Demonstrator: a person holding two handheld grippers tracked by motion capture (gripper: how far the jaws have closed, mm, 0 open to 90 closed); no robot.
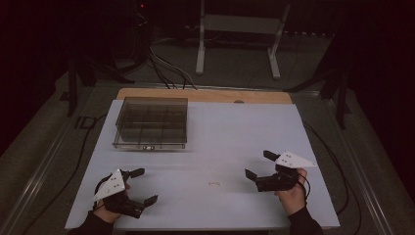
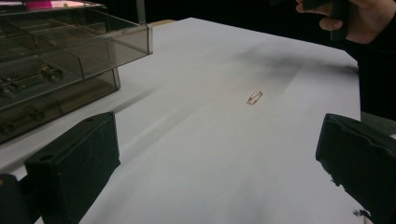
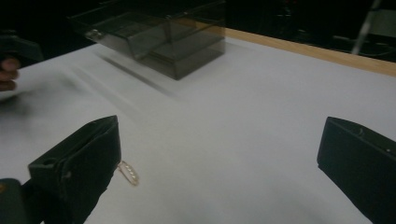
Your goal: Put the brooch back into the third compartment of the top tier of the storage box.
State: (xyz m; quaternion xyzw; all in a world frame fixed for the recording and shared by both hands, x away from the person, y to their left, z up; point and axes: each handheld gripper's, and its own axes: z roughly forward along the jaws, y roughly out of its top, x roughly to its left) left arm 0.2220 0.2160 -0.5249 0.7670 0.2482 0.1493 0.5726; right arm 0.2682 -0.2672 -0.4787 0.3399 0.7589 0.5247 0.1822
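Both grippers, left (image 1: 145, 185) and right (image 1: 257, 164), jaws wide, empty. Left gripper view resolves the ring (image 2: 254, 97); high view, a speck.

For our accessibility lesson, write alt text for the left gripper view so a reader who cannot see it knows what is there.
A small gold ring lies alone on a white table, framed by the two wide-apart black jaws of the left hand-held gripper. A smoky clear compartment box stands at upper left, and a person's other hand shows at upper right.
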